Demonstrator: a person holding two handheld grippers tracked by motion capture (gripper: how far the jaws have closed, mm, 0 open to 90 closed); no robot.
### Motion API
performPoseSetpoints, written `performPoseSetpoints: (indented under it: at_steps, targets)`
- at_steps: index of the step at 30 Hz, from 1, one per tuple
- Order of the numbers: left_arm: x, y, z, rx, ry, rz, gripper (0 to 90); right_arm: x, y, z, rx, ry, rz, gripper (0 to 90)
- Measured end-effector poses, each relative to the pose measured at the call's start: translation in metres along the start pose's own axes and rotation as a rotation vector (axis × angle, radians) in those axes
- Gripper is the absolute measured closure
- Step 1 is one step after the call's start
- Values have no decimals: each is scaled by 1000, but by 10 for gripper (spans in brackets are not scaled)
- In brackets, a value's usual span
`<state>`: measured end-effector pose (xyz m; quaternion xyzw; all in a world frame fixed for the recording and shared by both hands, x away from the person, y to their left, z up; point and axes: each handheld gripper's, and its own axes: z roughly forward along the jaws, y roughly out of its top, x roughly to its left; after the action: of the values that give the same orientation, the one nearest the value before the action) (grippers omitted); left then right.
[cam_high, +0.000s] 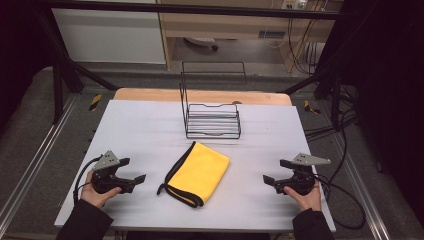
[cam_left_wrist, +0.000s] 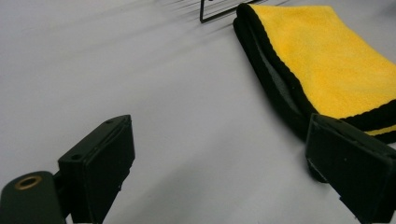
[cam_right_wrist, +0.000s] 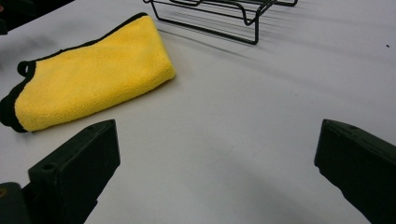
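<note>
A folded yellow cloth (cam_high: 198, 172) with black edging lies flat near the middle of the white table (cam_high: 150, 130). A black wire rack (cam_high: 212, 117) stands behind it. My left gripper (cam_high: 134, 171) rests on the table to the cloth's left, jaws wide open and empty, pointing toward the cloth (cam_left_wrist: 327, 56). On the right, my right gripper (cam_high: 276, 172) sits low on the table, open and empty, aimed at the cloth (cam_right_wrist: 93, 74) with the rack (cam_right_wrist: 224, 14) beyond it.
Past the white surface a wooden table edge (cam_high: 200, 95) shows at the back. Black frame bars (cam_high: 65, 65) rise at both sides. Cables (cam_high: 345, 195) trail off the right edge. Bare table lies between each gripper and the cloth.
</note>
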<state>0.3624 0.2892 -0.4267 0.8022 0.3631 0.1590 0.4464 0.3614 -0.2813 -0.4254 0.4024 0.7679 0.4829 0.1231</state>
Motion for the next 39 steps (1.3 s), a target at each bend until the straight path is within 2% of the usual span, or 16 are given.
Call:
performPoseSetpoints:
  at_steps: [20,31,39]
  targets:
    - [-3,1,1,11,6,-3,84,1,-1,2,13,-5,-8,8]
    - [-16,10,7,20,-5,0,70,1,0,2,11,-9,-6,8]
    - [-31,18,15,32,-24,14,66,2,-1,3,20,-13,-6,9]
